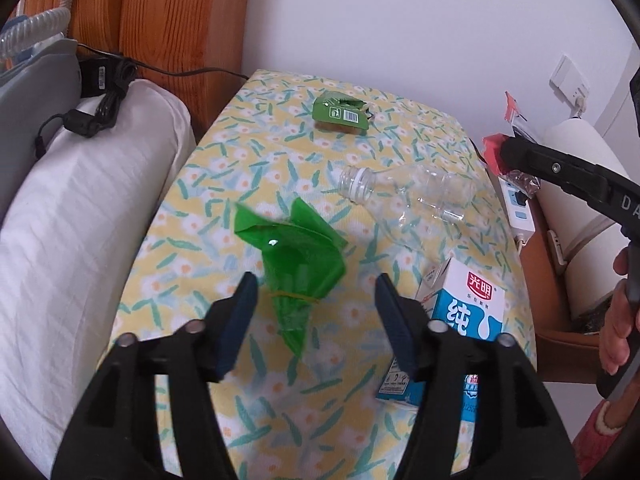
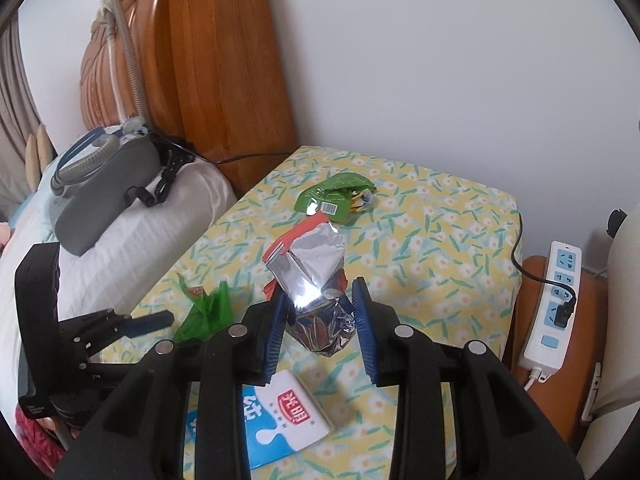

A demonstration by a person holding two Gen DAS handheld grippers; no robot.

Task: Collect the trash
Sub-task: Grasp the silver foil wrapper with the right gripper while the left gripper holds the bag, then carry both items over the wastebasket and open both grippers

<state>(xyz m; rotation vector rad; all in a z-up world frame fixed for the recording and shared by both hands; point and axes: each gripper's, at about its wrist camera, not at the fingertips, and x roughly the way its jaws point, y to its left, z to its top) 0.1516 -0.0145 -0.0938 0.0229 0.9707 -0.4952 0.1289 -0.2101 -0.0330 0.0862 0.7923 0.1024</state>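
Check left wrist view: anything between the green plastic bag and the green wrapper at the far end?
Nothing. In the left wrist view only bare flowered cloth separates the green plastic bag from the green wrapper; the clear bottle lies off to the right.

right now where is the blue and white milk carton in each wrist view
Left wrist view: the milk carton stands at lower right on the floral cloth, just right of the left gripper, whose jaws are open.
Right wrist view: it sits at bottom centre, below the right gripper, which is shut on a foil snack wrapper.
Shared landmark: the green snack packet at the cloth's far end.
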